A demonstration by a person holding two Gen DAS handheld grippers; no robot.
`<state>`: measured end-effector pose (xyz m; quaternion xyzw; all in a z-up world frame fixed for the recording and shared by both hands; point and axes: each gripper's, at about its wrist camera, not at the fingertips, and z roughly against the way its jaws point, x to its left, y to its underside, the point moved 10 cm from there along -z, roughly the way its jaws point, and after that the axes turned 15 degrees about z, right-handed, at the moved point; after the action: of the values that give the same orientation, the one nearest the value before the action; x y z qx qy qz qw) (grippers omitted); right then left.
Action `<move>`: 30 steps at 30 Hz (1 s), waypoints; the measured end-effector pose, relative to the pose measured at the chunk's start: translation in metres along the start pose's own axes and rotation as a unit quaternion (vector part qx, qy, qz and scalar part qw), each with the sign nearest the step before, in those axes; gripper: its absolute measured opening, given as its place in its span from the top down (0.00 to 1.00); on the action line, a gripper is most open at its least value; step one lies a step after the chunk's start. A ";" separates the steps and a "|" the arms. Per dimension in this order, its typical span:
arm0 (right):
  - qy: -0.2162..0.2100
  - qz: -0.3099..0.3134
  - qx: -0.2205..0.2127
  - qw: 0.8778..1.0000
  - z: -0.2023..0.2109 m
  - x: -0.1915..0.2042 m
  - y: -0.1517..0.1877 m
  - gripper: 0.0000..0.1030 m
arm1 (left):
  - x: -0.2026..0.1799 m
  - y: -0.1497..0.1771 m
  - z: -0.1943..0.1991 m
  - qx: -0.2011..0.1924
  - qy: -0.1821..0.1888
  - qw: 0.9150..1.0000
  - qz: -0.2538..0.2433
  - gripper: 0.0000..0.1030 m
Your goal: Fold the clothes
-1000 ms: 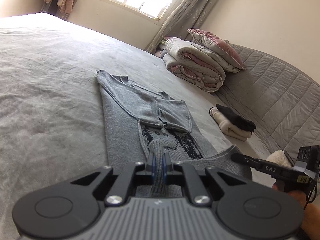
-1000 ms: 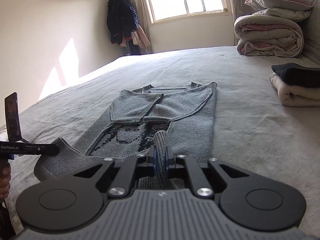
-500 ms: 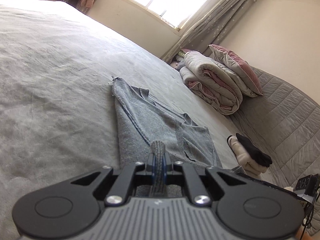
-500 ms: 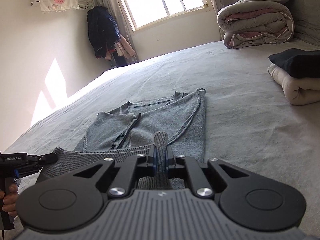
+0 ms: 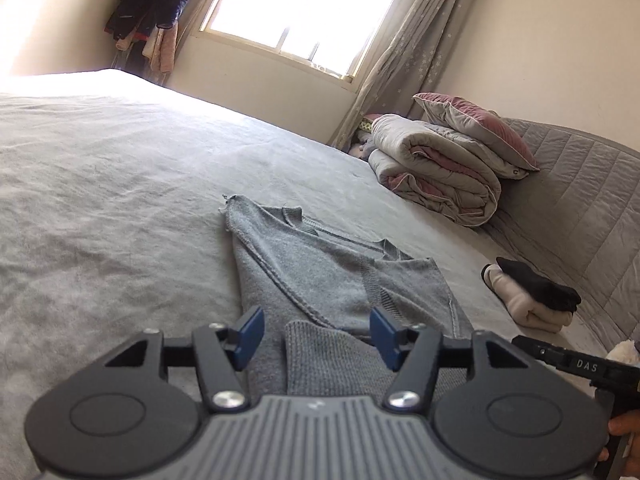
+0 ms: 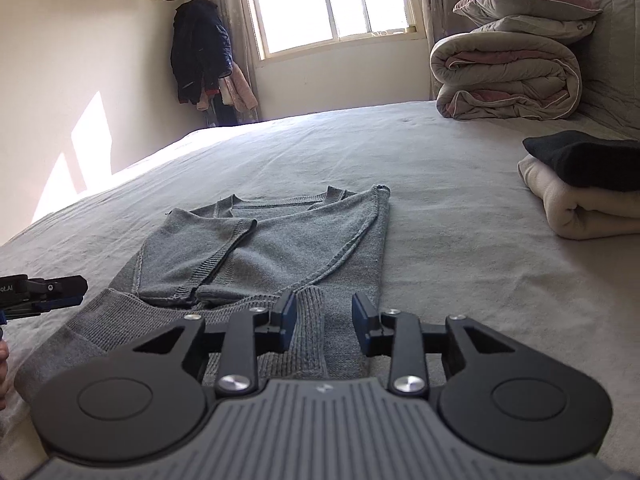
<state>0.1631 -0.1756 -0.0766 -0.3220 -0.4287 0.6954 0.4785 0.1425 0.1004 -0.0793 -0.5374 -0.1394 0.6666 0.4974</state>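
Note:
A grey knit sweater [image 5: 320, 280] lies on the bed with its sleeves folded in, and its ribbed hem [image 5: 320, 356] is folded up over the body. My left gripper [image 5: 316, 338] is open, its blue pads on either side of the hem's left part. In the right wrist view the sweater [image 6: 280, 248] lies ahead, and my right gripper [image 6: 323, 322] is open over the hem's right end [image 6: 312, 328]. Each gripper shows at the edge of the other's view: the right one [image 5: 576, 364] and the left one [image 6: 44, 292].
The grey bed sheet [image 5: 100, 184] spreads wide to the left. A rolled quilt with a pillow [image 5: 448, 168] lies by the padded headboard [image 5: 580, 200]. A folded cream and black stack [image 6: 588, 184] sits right of the sweater. Coats [image 6: 200, 56] hang by the window.
Both grippers carried the hem forward over the sweater body, then opened and let it go. The dark pattern on the sweater front is now covered.

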 end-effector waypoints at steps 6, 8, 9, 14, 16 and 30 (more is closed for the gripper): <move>-0.016 0.023 -0.027 0.999 0.012 0.013 -0.006 0.47 | -0.024 0.024 -0.003 0.046 0.035 0.996 -0.062 0.36; -0.029 0.041 -0.024 0.998 0.011 0.021 -0.006 0.47 | -0.024 0.037 -0.008 0.071 0.034 0.994 -0.078 0.34; -0.036 0.047 -0.024 0.998 0.010 0.024 -0.005 0.47 | -0.023 0.043 -0.010 0.083 0.033 0.992 -0.085 0.32; -0.061 0.046 0.036 0.996 -0.011 0.029 0.020 0.43 | -0.016 0.045 -0.013 0.095 0.030 0.993 -0.062 0.31; -0.060 0.027 0.043 0.997 -0.014 0.023 0.027 0.34 | -0.016 0.044 -0.009 0.096 0.023 0.993 -0.060 0.30; -0.089 -0.086 0.086 0.989 0.022 0.001 0.038 0.24 | -0.010 0.041 0.019 0.131 -0.007 0.991 -0.005 0.12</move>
<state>0.1287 -0.1873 -0.1012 -0.1785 -0.4346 0.7118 0.5221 0.1040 0.0800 -0.0960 -0.4622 -0.0570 0.6801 0.5662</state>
